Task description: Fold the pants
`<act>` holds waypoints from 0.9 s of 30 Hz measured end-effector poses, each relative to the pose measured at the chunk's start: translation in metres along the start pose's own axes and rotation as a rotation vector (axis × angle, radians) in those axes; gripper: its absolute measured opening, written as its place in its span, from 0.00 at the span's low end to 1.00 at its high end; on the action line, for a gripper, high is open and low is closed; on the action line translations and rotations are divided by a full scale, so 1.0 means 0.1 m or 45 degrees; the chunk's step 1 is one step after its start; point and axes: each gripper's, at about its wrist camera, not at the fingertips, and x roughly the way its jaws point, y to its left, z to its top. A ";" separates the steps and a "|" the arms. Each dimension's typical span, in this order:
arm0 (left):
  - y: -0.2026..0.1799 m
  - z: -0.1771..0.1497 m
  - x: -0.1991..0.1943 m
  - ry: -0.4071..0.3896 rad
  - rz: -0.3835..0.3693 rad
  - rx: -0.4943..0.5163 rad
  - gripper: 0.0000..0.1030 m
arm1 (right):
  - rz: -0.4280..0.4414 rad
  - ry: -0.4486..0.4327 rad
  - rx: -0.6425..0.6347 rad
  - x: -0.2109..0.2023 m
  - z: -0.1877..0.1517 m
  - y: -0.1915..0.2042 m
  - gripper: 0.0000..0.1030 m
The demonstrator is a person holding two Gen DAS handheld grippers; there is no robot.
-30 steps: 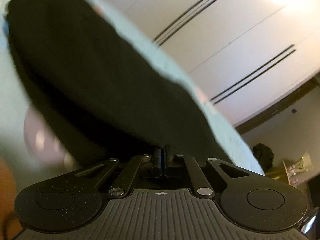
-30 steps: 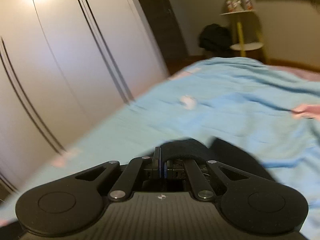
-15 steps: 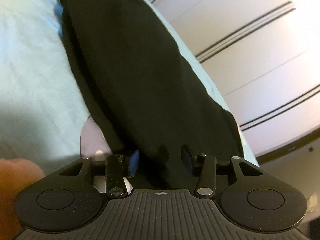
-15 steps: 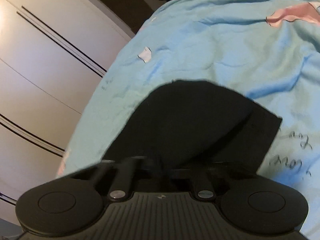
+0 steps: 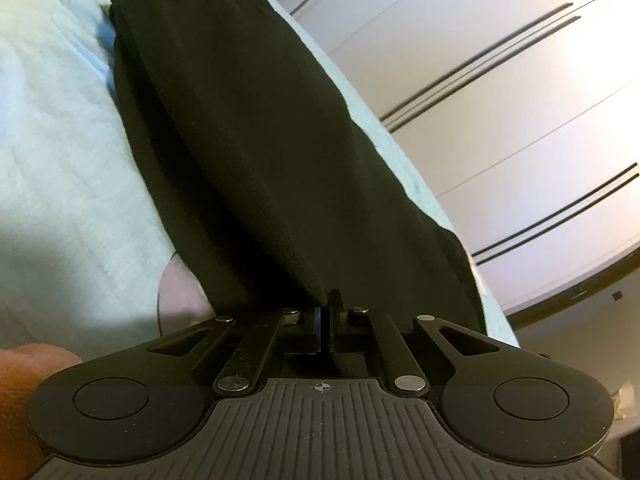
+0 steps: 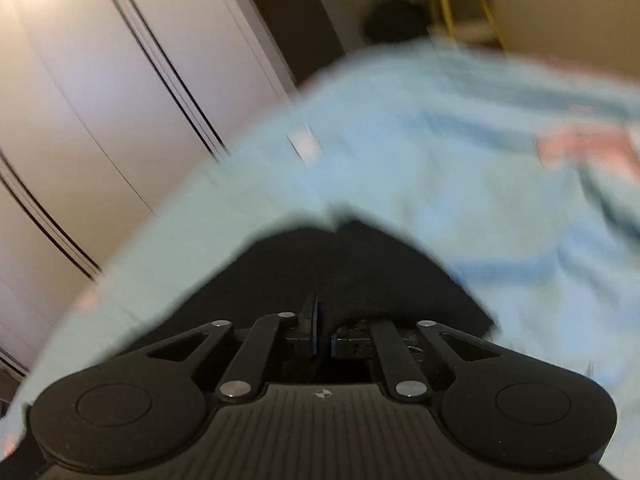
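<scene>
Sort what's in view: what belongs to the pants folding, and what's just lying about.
Job: black pants; left gripper, shut on pants; right gripper, shut on pants; blue bedsheet.
Lying about: white wardrobe; yellow stand; dark bag.

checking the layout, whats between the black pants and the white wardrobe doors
A narrow strip of the light blue bedsheet separates the black pants from the wardrobe doors, in the left wrist view.
</scene>
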 end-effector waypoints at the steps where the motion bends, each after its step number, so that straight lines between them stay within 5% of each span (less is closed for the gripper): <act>1: 0.02 -0.05 -0.19 0.016 0.008 -0.003 0.05 | 0.034 0.009 0.057 0.00 -0.02 -0.08 0.16; 5: 0.01 -0.06 -0.10 0.070 0.003 -0.005 0.17 | 0.173 -0.018 0.357 0.03 0.03 -0.33 0.41; 8: -0.03 -0.08 0.00 0.113 -0.001 0.015 0.20 | 0.222 0.012 0.513 0.14 0.13 -0.39 0.43; 10: 0.00 -0.09 0.10 0.127 -0.033 -0.044 0.19 | 0.224 0.041 0.616 0.21 0.22 -0.40 0.37; 12: 0.08 -0.07 0.13 0.149 -0.073 -0.115 0.12 | 0.236 0.062 0.675 0.22 0.26 -0.41 0.06; 13: 0.13 -0.05 0.06 0.152 -0.068 -0.120 0.10 | 0.221 0.078 0.670 0.21 0.26 -0.37 0.03; 23: -0.09 -0.08 -0.13 0.088 -0.052 0.050 0.05 | 0.006 -0.347 -0.173 -0.52 0.36 0.38 0.03; 27: -0.12 -0.12 0.04 0.126 0.038 0.083 0.05 | -0.215 -0.136 -0.222 -0.14 0.22 0.21 0.03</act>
